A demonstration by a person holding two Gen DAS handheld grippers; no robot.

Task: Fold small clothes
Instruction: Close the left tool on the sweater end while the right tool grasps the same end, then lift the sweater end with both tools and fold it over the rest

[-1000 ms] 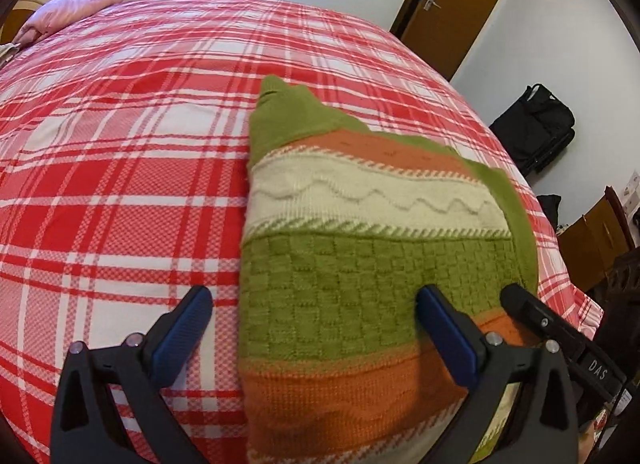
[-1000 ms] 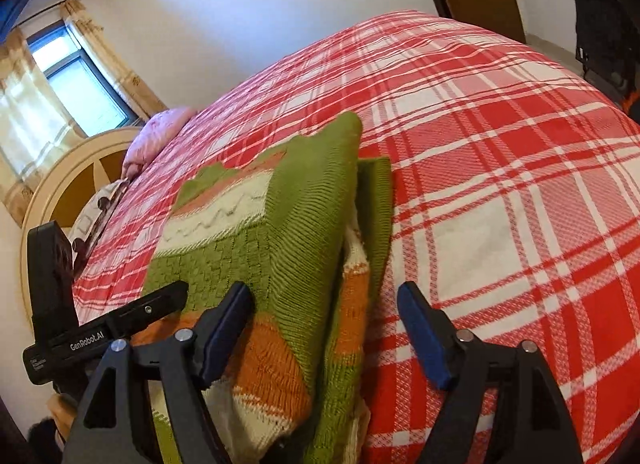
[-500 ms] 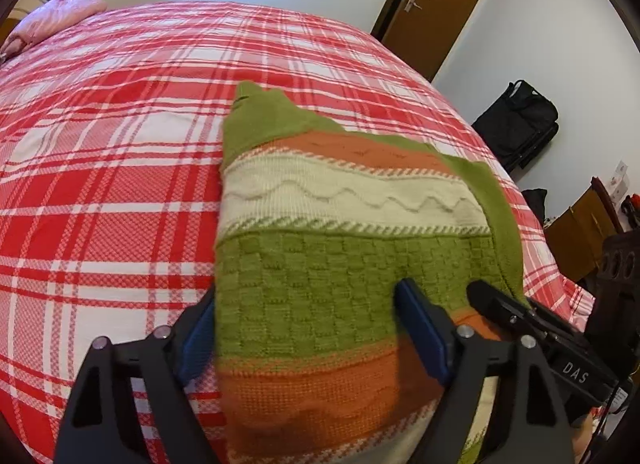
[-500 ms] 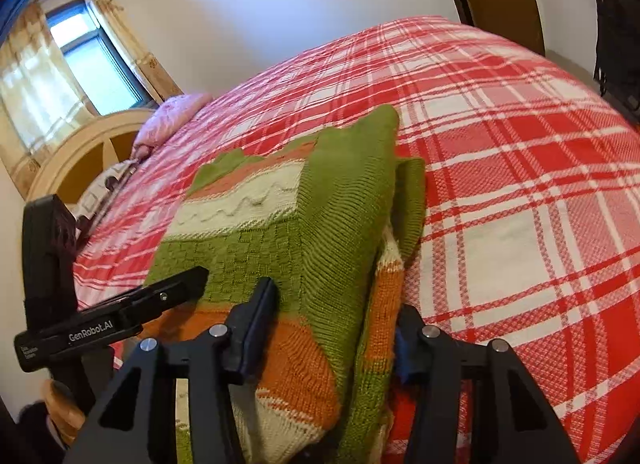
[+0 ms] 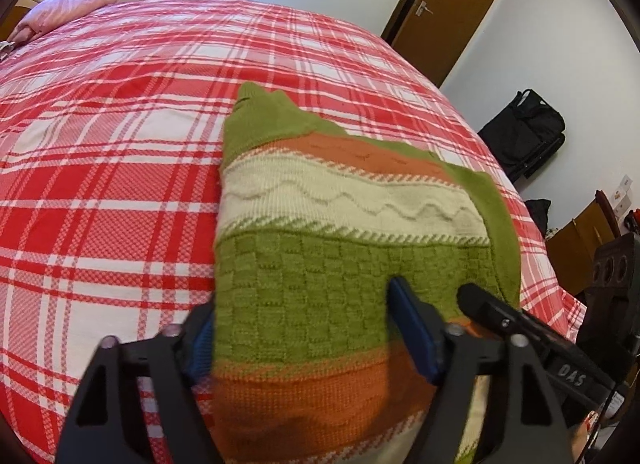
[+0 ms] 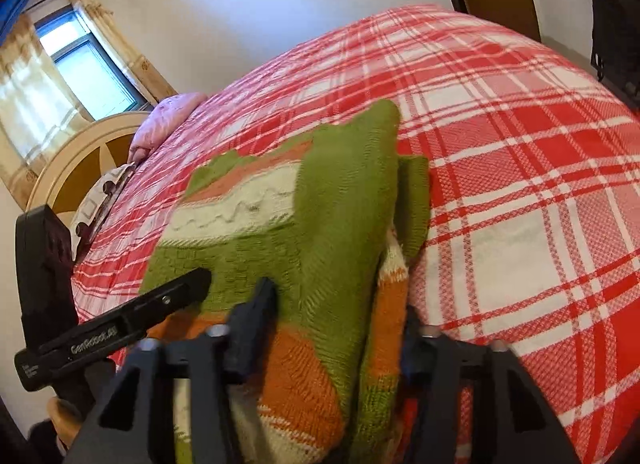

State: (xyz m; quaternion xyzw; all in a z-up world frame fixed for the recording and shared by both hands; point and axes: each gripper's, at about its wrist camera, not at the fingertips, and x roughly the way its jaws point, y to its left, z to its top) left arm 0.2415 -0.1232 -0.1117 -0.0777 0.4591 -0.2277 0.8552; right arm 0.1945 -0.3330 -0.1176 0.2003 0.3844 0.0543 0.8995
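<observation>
Left wrist view: the knitted sweater (image 5: pixel 344 232), banded green, cream and orange, lay folded on the red plaid bedspread (image 5: pixel 104 168), at its near edge. The left gripper (image 5: pixel 308 328) had just been closing, and its blue pads pressed the sweater's near left portion from both sides. A brown door (image 5: pixel 444 8) stood beyond the bedspread's far corner.

Right wrist view: the right gripper (image 6: pixel 340 324) had just been closing; its jaws clamped the sweater's (image 6: pixel 332 224) doubled right edge. The left gripper's finger (image 6: pixel 132 316) rested on the sweater's green band. A pink pillow (image 6: pixel 164 120) lay at the bedspread's (image 6: pixel 520 168) far end.
</observation>
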